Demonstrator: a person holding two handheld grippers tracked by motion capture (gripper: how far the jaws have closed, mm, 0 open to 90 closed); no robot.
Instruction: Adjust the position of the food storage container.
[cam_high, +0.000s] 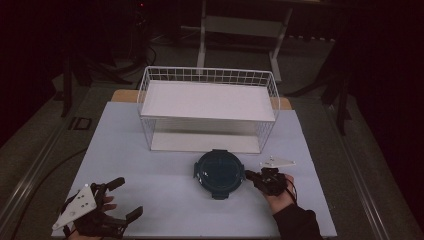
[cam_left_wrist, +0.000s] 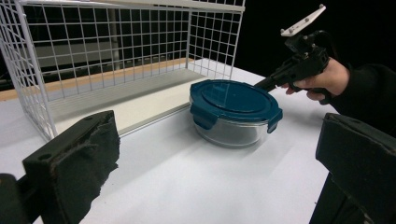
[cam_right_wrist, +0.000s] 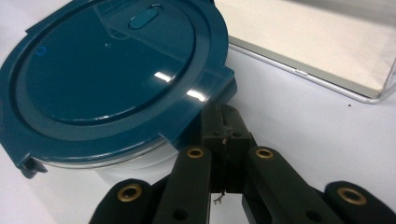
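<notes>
1. Glass bowl (cam_left_wrist: 232, 132) with a blue lid (cam_high: 219, 171) stands on the white counter (cam_high: 165, 195), just in front of the wire rack (cam_high: 207, 107), a little right of the counter's middle.
2. Lid is round with 4 latch tabs; in the right gripper view the tab (cam_right_wrist: 219, 84) nearest the right tool hangs over the rim.
3. Right tool (cam_high: 251, 176) sits at the bowl's right side, its 2 jaws pressed together with no gap, their tips under that tab and at the glass wall; whether they pinch anything I cannot tell.
4. A hand (cam_high: 282, 195) in a dark sleeve holds it, low over the counter.
5. Left tool (cam_high: 125, 197) is well apart from the bowl, at the counter's near left corner, jaws spread wide with nothing between them.
6. Rack has 2 white shelves, both bare, the lower one (cam_left_wrist: 135, 100) at counter level.
</notes>
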